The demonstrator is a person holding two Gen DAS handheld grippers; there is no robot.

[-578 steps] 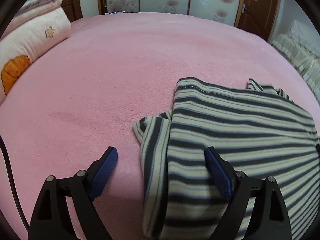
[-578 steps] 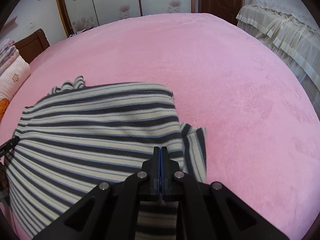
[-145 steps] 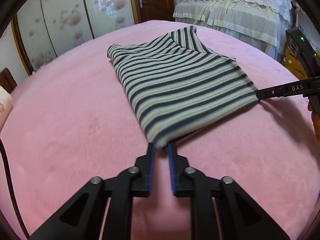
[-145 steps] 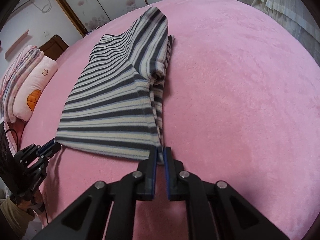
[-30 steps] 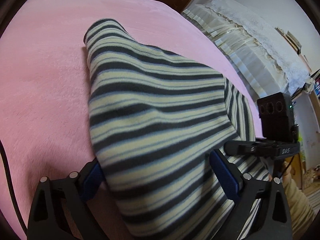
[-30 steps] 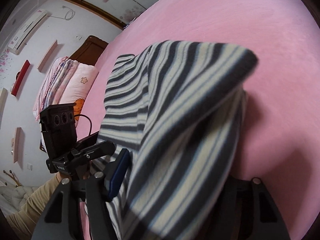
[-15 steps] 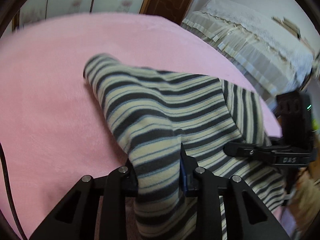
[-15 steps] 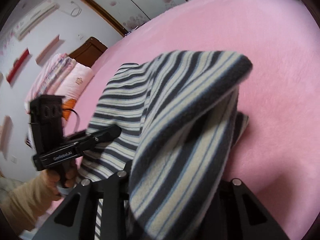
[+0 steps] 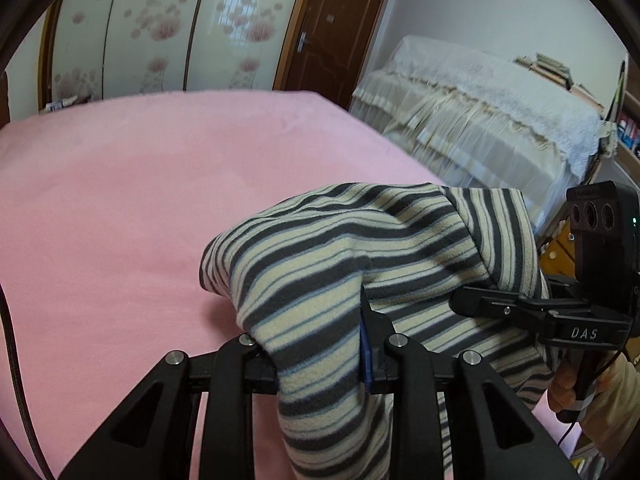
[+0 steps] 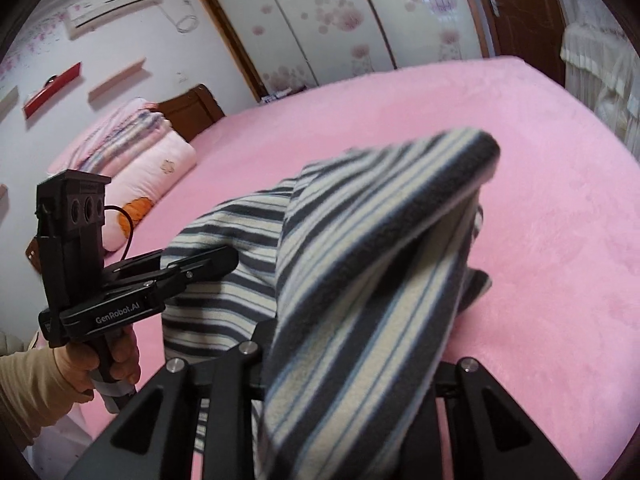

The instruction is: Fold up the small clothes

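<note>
A small striped garment, cream with dark grey bands, is held up above the pink bed. My left gripper is shut on its near edge, and the cloth drapes over the fingers. My right gripper is shut on the other edge; the cloth covers its fingertips. Each gripper shows in the other's view: the right one at the right, the left one at the left.
Pink pillows and folded bedding lie at the head of the bed. A second bed with a cream lace cover stands beyond the far side. Wardrobe doors and a brown door are behind.
Both grippers closed on the garment's edges over the last second and lifted it higher off the bed. The views tilted up toward the room.
</note>
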